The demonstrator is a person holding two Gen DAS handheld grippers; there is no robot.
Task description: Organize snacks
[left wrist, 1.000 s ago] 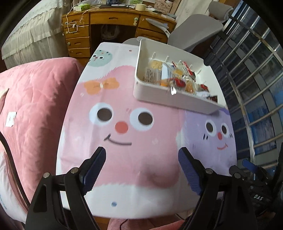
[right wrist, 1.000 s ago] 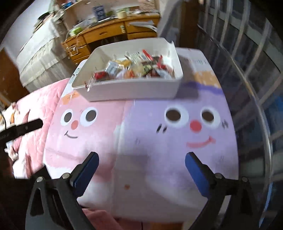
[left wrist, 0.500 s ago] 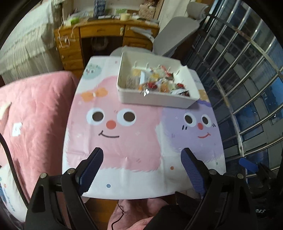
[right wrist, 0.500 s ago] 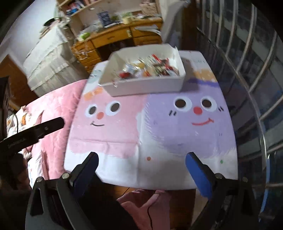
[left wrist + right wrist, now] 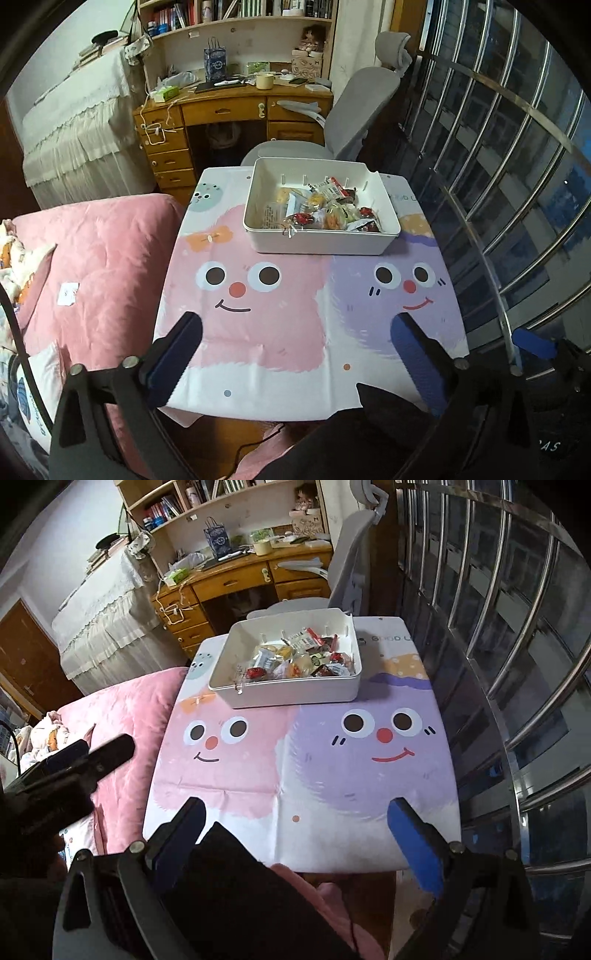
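Cartoon-face table [image 5: 280, 321], white bin [image 5: 321, 240] of mixed wrapped snacks [image 5: 325, 214], both grippers' jaws apart, empty.

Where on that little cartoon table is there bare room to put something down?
The table is bare from the white bin to the near edge, across the pink face and purple face. Crowded: inside the bin, heaped with snacks. A narrow strip lies left of the bin.

White rectangular plastic bin [image 5: 321, 242] holding red, yellow and orange wrapped snacks [image 5: 325, 214]. Cartoon-printed cloth [image 5: 266, 317] over the desk: pink fuzzy face, purple fuzzy face, white margin, small dots. Pink quilted bedspread [image 5: 107, 251] alongside. Blue pads on black tools.
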